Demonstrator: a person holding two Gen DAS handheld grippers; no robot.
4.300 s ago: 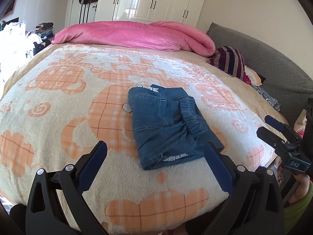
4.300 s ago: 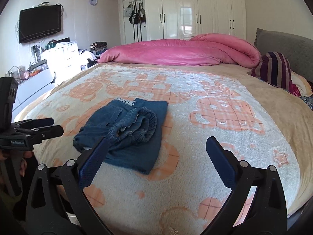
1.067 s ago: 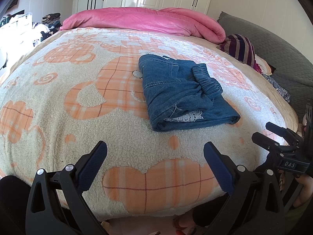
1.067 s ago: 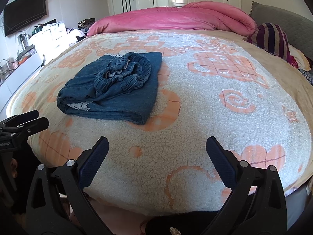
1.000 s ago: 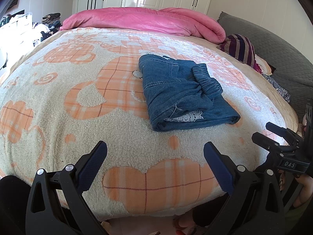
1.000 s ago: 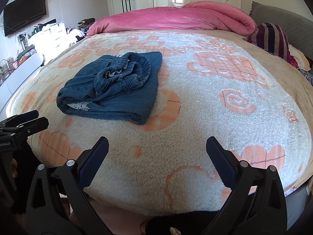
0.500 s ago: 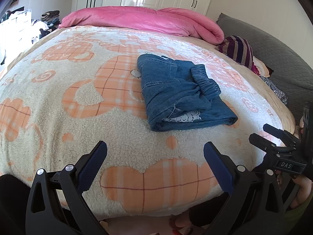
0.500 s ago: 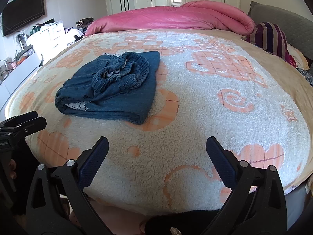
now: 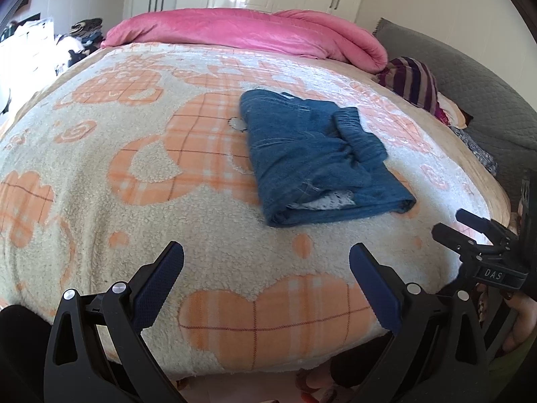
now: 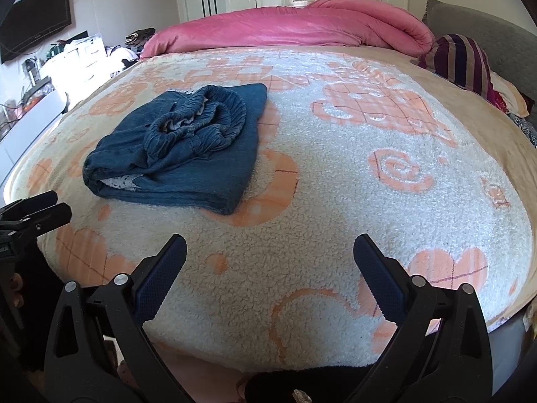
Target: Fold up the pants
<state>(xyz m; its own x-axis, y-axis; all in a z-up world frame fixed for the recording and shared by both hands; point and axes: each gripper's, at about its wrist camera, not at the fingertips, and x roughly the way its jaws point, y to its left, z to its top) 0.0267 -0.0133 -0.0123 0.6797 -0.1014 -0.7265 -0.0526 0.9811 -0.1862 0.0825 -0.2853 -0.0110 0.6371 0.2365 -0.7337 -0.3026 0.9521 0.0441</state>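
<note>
Both jaws gape wide, empty: left gripper [image 9: 266,280] and right gripper [image 10: 270,277] hover over the fleece blanket's [image 9: 100,184] near edge. Folded denim pants [image 9: 319,161] lie farther in (waistband bunched on top), touched by neither.

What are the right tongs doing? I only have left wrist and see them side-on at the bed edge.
Observer: In the right wrist view the right tongs are spread wide with nothing between them. They hover over the blanket, short of the pants.
Operator: Waistband tidy?
Observer: No. From that side the elastic waistband lies bunched in a loose loop on top of the fold, with pale lining showing inside it.
Operator: Where are the left tongs from there?
Observer: The left tongs sit at the near edge of the bed, left of the pants and not touching them.
</note>
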